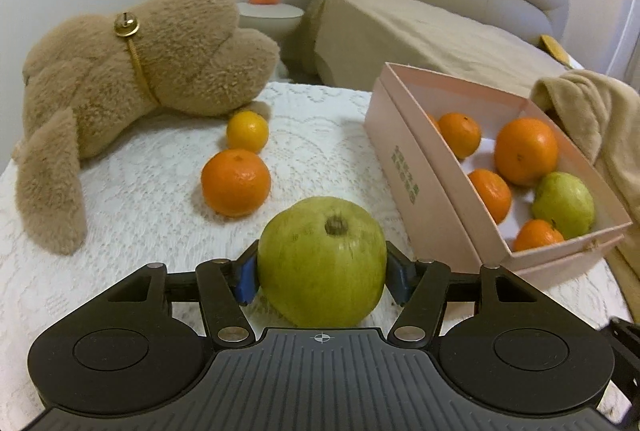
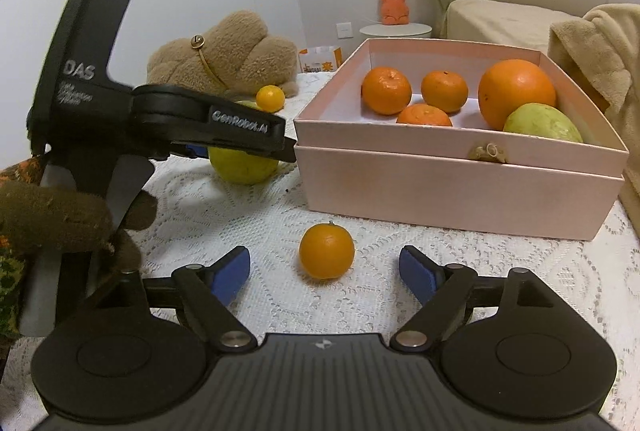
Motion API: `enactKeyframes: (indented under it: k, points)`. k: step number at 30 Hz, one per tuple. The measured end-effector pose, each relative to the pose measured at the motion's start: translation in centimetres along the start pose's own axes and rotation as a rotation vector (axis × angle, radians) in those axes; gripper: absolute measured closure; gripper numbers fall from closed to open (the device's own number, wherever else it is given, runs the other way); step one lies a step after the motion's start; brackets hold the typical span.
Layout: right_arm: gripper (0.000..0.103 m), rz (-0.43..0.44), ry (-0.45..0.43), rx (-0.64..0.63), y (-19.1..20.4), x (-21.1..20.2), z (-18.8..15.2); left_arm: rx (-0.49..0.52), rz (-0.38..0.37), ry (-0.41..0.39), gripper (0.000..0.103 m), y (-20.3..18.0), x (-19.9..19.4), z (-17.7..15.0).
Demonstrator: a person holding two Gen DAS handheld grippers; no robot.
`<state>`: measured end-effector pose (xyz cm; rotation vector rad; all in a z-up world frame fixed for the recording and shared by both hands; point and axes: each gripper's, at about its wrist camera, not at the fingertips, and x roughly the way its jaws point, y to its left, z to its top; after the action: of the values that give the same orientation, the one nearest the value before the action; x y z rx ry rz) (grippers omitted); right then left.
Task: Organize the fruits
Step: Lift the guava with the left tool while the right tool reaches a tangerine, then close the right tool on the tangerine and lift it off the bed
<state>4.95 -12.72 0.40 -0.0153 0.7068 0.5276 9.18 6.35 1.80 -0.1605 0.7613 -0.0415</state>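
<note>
Your left gripper (image 1: 322, 277) has its blue pads pressed on either flank of the big round green guava (image 1: 322, 263), which sits low on the white lace tablecloth (image 1: 140, 191). I'd call this the grasp step: next comes a lift and a swing to the right, clearing the near wall of the pale pink cardboard box (image 1: 420, 183) ahead and to the right. The guava's dark calyx end points up and away from you, so its long axis runs roughly forward between the fingers. Your right gripper (image 2: 325, 273) stands wide, holding nothing, with a small orange tangerine (image 2: 327, 251) resting on the cloth just ahead, between its fingertips. Closing on that looks like the follow-up.
</note>
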Motion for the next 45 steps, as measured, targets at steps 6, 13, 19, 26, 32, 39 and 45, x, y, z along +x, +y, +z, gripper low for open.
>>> enactKeyframes:
  k: [6, 13, 19, 26, 32, 39, 45]
  points:
    - [0.019, 0.0, 0.001, 0.0, 0.0, 0.0, 0.0, 0.092, 0.077, -0.066, 0.037, 0.6, -3.9, -0.7]
    - [0.017, 0.002, 0.003, -0.005, 0.1, 0.1, 0.0, 0.109, 0.111, -0.032, 0.037, 2.5, -5.3, -2.4]
    - [0.016, 0.001, 0.003, -0.004, 0.2, 0.1, 0.0, 0.006, 0.058, -0.017, 0.037, 4.5, -4.4, -3.3]
    - [0.015, 0.002, 0.004, -0.006, 0.3, 0.1, -0.1, -0.01, 0.055, -0.054, 0.037, 4.6, -4.5, -3.9]
    - [0.014, 0.003, 0.005, -0.006, 0.3, 0.1, 0.0, -0.023, 0.013, -0.075, 0.036, 5.2, -4.6, -4.0]
    - [0.012, 0.004, 0.011, -0.015, 0.6, 0.3, 0.0, -0.056, -0.057, -0.09, 0.037, 6.4, -4.8, -3.6]
    - [0.004, 0.0, 0.048, -0.071, 1.2, 0.9, 0.2, -0.006, -0.078, -0.074, 0.037, 6.3, -4.6, -3.2]
